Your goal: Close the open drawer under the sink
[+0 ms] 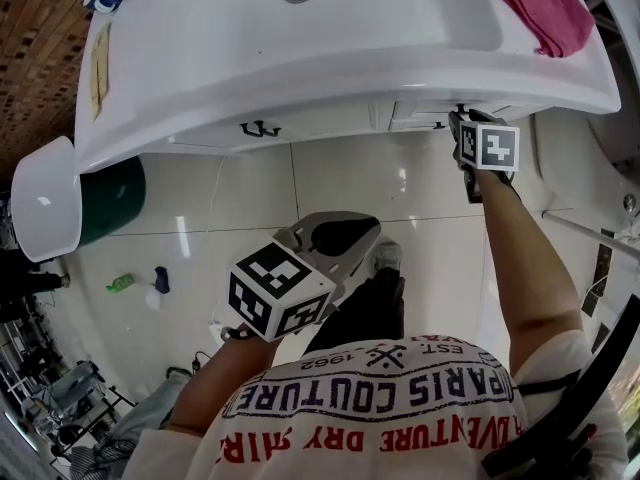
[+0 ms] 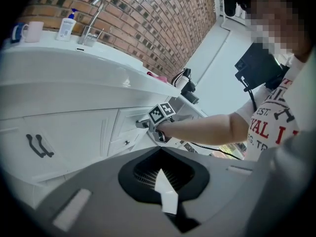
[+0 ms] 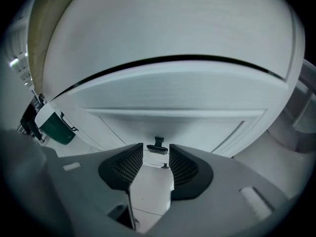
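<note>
We are looking at a red brick wall [image 2: 158, 28], while glossy white floor tiles [image 1: 340, 183] are reflecting light beside a green bin [image 1: 112, 200].

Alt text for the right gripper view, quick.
The right gripper has its jaws apart, aimed at a small dark handle on the white drawer front, just beyond the tips and untouched. The white sink overhangs above; a green bin sits far left.

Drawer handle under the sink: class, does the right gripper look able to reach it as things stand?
Probably yes: the right gripper is open, and the drawer handle sits just beyond its tips, in line with the gap, with nothing between.
</note>
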`<control>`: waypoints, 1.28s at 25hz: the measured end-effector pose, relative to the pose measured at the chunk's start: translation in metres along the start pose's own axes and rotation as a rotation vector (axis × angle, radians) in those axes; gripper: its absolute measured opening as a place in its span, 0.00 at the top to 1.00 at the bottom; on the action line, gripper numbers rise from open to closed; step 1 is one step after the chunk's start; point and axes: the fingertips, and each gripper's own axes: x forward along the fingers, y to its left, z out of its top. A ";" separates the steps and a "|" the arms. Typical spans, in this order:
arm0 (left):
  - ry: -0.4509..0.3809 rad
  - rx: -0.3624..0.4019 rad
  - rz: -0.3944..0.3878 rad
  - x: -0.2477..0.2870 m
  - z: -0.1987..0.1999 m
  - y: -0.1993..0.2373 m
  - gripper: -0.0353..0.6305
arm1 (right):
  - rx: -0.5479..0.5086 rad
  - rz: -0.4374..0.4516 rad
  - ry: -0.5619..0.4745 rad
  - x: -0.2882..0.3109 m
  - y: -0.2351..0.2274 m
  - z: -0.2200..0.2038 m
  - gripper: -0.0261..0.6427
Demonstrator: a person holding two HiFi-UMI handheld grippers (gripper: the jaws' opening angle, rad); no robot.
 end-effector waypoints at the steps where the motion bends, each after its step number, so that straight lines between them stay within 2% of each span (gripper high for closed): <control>1: -0.001 -0.002 0.002 0.000 0.000 0.001 0.96 | 0.002 -0.005 -0.002 0.002 0.000 0.001 0.71; 5: 0.001 -0.012 0.003 0.001 -0.004 0.002 0.96 | 0.010 -0.031 -0.013 0.008 -0.004 0.000 0.71; 8: 0.003 -0.020 0.007 0.001 -0.006 0.004 0.96 | 0.011 -0.032 -0.009 0.011 -0.003 0.000 0.74; 19: -0.007 -0.029 0.025 -0.002 -0.007 0.002 0.96 | 0.014 -0.043 0.004 0.008 -0.001 -0.006 0.75; 27: -0.008 -0.034 0.021 0.004 -0.015 -0.016 0.96 | 0.005 -0.041 -0.005 -0.013 0.005 -0.042 0.74; 32: 0.001 -0.028 0.011 0.007 -0.019 -0.029 0.96 | -0.005 -0.010 0.005 -0.025 0.013 -0.069 0.74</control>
